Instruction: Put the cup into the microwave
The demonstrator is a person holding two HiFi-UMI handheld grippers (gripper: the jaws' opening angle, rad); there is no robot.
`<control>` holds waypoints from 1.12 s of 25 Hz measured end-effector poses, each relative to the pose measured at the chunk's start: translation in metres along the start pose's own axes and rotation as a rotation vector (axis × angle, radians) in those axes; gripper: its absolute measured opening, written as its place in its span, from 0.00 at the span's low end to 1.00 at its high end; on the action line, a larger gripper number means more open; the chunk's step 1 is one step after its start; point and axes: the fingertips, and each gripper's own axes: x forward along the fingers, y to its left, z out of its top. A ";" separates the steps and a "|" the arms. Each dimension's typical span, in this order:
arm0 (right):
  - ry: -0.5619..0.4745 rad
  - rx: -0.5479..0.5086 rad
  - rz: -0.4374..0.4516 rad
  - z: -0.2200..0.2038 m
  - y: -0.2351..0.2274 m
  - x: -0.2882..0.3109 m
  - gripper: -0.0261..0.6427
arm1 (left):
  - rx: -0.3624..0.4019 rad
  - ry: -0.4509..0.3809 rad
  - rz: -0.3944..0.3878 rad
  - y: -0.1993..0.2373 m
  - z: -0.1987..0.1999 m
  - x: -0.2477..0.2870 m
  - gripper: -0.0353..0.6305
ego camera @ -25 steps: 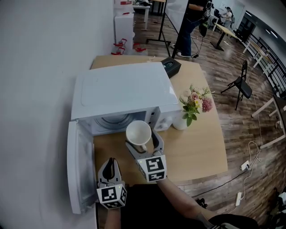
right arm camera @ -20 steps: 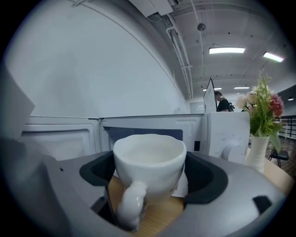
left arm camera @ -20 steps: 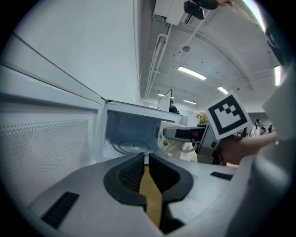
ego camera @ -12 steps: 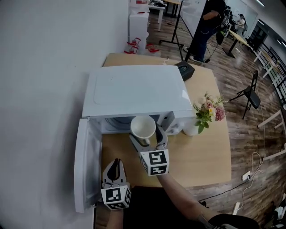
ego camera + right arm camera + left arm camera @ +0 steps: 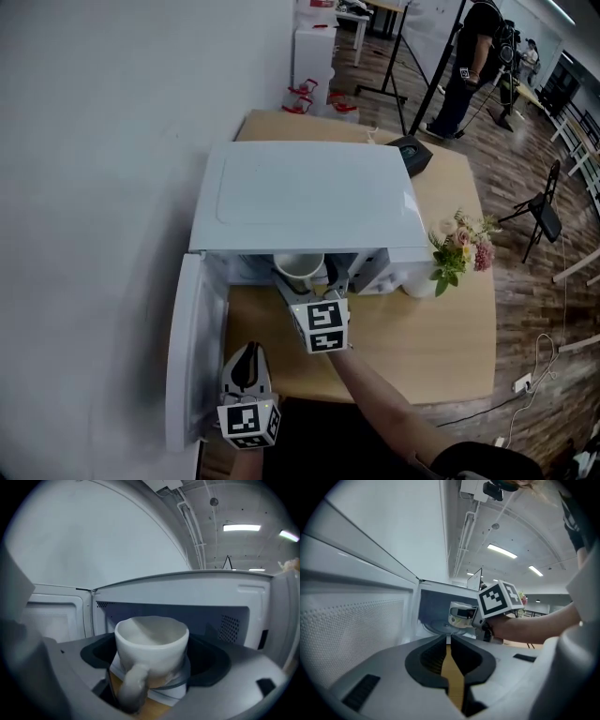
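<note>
In the head view, the white cup [image 5: 298,269] is half hidden under the microwave [image 5: 309,192] roof, and the cavity floor is cut off. The cup is clamped upright between the right gripper [image 5: 312,286] jaws, handle facing back, at the cavity mouth above the glass turntable [image 5: 436,626]. The left gripper [image 5: 246,361] jaws are pressed together on nothing, the open door [image 5: 192,356] to their left.

This is an open office or studio workspace. Indicators: plank floor [image 5: 548,309], black folding chair [image 5: 544,211], desks [image 5: 359,16] at the far side, a standing person [image 5: 476,56], and an exposed ceiling with pipes [image 5: 465,536] and strip lights [image 5: 502,551]. A microwave [image 5: 309,197] sits on a wooden table [image 5: 422,356] against a white wall [image 5: 112,187].
</note>
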 end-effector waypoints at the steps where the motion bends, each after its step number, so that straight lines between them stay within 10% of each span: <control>1: 0.000 -0.014 0.013 0.000 0.002 0.005 0.69 | -0.001 0.002 0.002 0.000 0.000 -0.001 0.07; 28: 0.028 -0.008 0.068 -0.033 -0.009 0.080 0.69 | -0.049 0.055 0.054 0.009 -0.018 0.003 0.07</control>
